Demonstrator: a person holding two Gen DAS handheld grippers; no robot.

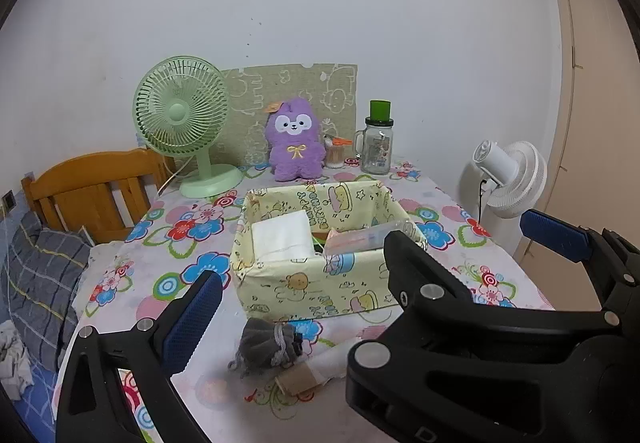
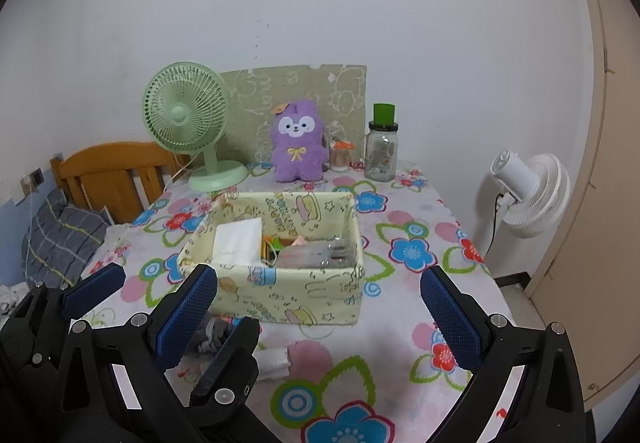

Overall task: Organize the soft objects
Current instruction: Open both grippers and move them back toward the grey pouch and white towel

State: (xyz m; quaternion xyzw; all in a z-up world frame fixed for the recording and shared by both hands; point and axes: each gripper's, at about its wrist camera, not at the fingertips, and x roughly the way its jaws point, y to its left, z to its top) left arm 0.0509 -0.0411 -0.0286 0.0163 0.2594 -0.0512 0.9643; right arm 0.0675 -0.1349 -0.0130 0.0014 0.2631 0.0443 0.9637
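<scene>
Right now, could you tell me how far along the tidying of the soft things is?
Partly done: the fabric box already holds a white folded cloth and a clear packet. Nothing is in hand; the left gripper and right gripper are open and empty. The grey bundle and white roll remain on the table in front of the box.

Both fisheye views were evenly lit by soft indoor light, with only faint shadows on the bench (image 1: pixel 440 203). Straight lines bowed strongly toward the rim, and dark vignetting filled the corners at 2, 4, 8 and 10 o'clock. Focus was fairly sharp centrally, slightly softer at the edges.
</scene>
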